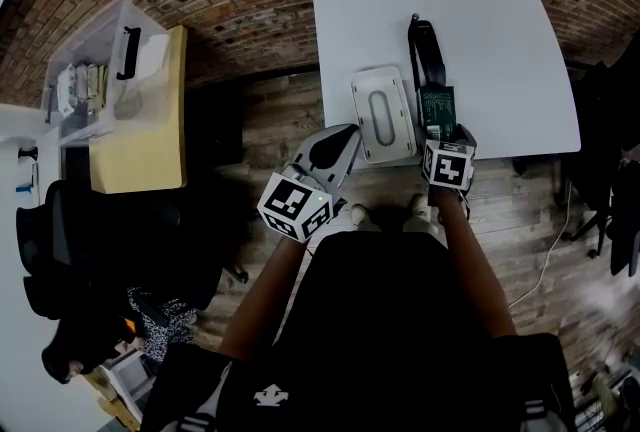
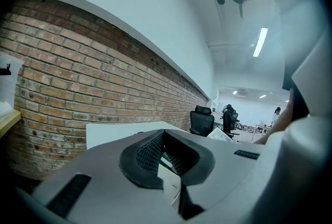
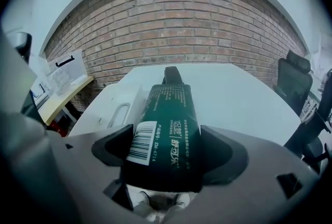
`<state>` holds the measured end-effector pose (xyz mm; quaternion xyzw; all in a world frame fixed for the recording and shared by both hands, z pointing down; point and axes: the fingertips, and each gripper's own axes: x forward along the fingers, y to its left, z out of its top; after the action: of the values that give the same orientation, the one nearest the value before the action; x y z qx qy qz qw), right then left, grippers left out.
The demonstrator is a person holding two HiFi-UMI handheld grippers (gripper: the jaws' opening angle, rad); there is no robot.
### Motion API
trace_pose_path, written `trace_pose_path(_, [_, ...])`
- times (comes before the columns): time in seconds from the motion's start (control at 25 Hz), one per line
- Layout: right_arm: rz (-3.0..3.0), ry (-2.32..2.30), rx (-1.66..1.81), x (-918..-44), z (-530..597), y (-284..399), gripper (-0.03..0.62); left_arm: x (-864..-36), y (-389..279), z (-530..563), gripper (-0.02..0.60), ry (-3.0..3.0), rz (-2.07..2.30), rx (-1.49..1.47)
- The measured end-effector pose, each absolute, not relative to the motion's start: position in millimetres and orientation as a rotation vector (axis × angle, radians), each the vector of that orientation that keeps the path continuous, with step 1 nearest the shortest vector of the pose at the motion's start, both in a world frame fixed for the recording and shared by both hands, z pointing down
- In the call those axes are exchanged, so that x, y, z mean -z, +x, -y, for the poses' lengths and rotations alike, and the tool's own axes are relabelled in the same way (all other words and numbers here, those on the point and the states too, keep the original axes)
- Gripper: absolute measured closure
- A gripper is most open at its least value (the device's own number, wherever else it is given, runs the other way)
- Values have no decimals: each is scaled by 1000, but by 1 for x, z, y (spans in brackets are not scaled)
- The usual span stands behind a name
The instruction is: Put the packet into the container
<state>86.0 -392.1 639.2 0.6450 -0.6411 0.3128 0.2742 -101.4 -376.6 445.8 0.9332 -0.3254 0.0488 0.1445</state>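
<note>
Between the jaws of the right gripper [image 3: 167, 151], clamped tight, sits the green packet [image 3: 171, 114]; the left gripper [image 2: 166, 145] is closed, empty.

— Where's the dark green flat packet [image 3: 165, 124] with the white barcode label?
— Clamped in the right gripper [image 3: 167, 155], its length pointing to 12 o'clock.
— And the white oblong plastic container [image 1: 383, 112]?
— Lying flat just beside the packet, at its 9 o'clock.
</note>
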Motion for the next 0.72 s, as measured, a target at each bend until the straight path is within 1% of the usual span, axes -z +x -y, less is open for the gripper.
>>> trace_pose_path(0.16, [1725, 1718, -837, -637, 392, 89, 232, -446, -100, 374, 575, 2688, 942, -140])
trace_pose_path(0.24, [1722, 1718, -836, -636, 392, 89, 246, -446, -101, 373, 575, 2686, 946, -142])
trace_pose_path(0.48, [1733, 1729, -843, -633, 391, 88, 247, -446, -104, 372, 575, 2680, 960, -135])
trace_pose_path(0.72, [1762, 1745, -790, -611, 401, 87, 249, -445, -102, 372, 575, 2679, 961, -117])
